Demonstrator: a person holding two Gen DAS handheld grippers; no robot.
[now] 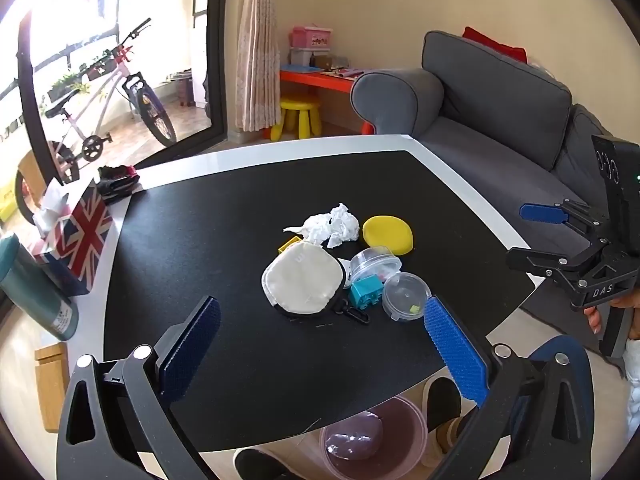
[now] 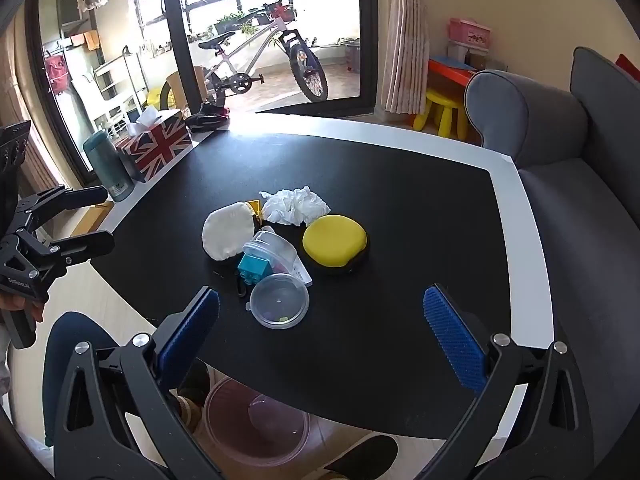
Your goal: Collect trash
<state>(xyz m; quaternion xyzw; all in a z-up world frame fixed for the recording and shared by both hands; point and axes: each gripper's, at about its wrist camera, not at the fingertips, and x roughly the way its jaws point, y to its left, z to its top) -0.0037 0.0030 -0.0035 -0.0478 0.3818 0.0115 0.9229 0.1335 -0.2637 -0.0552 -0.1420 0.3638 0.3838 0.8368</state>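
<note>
Crumpled tissue [image 1: 334, 225] is the obvious trash, sitting near the middle of the table [image 1: 224, 240] at the far side of the clutter, touching the cream pouch [image 1: 302, 282] and just beside the yellow disc [image 1: 387, 234]. Nothing picked yet, so I judge this the approach step before the first grab.

My left gripper [image 1: 320, 354] hangs over the near edge, jaws spread wide, empty. My right gripper [image 2: 320, 346] likewise: wide apart, holding nothing, near edge.

Next move, as I see it: reach over the clear tubs [image 1: 405, 296] and teal block [image 1: 364, 291] and pinch the tissue from above without dragging the pouch or tubs. The right side looks the cleaner route, past the yellow disc.

Pinkish bin [image 1: 372, 438] sits on the floor below the near edge, between both grippers, so the drop is short.

Room: black top is bare all round the cluster. Flag tissue box [image 2: 156, 148] and green bottle [image 2: 108, 166] stand at the far-left edge, well apart. Sofa [image 2: 580, 184] hugs the right edge.
</note>
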